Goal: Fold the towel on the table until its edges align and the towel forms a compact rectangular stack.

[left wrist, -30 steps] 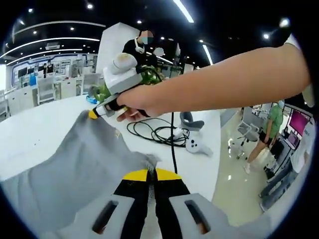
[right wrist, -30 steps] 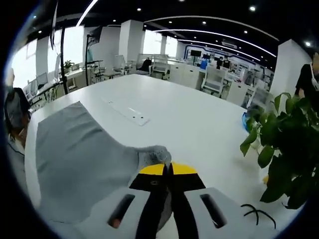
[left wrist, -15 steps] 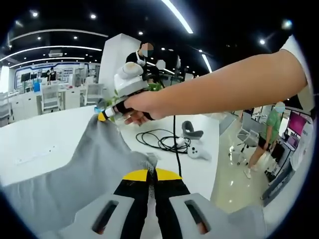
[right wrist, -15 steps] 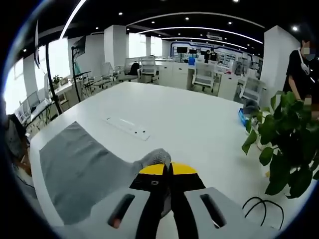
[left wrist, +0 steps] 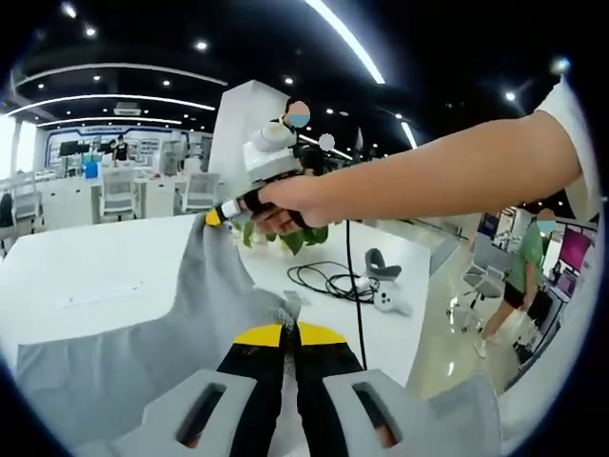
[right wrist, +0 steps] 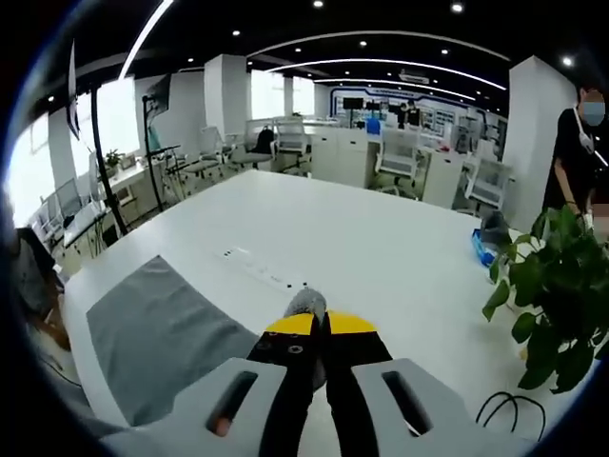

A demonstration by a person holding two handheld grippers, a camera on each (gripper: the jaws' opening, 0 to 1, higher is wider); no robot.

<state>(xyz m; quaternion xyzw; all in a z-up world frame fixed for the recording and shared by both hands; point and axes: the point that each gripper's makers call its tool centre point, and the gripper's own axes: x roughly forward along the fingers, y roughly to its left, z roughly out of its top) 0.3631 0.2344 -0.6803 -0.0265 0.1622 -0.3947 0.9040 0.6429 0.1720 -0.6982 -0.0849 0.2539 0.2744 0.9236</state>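
Observation:
A grey towel [left wrist: 152,333] hangs lifted above the white table [left wrist: 86,276], stretched between both grippers. My left gripper [left wrist: 288,330] is shut on one corner of it, a tuft of cloth poking out above the yellow tips. The right gripper [left wrist: 217,216], held in a person's hand, pinches the far corner higher up. In the right gripper view the towel [right wrist: 152,333] drapes down to the left onto the table [right wrist: 381,248], and my right gripper [right wrist: 319,324] is shut on a bunched corner.
A potted green plant [right wrist: 557,305] stands at the table's right side, with a blue object [right wrist: 481,246] behind it. Black cables [left wrist: 328,278] and white controllers [left wrist: 390,301] lie on the table. People stand in the office around; desks and chairs fill the background.
Both grippers have risen with the towel, lifting more of it off the table. The right gripper has moved further away and higher in the left gripper view.

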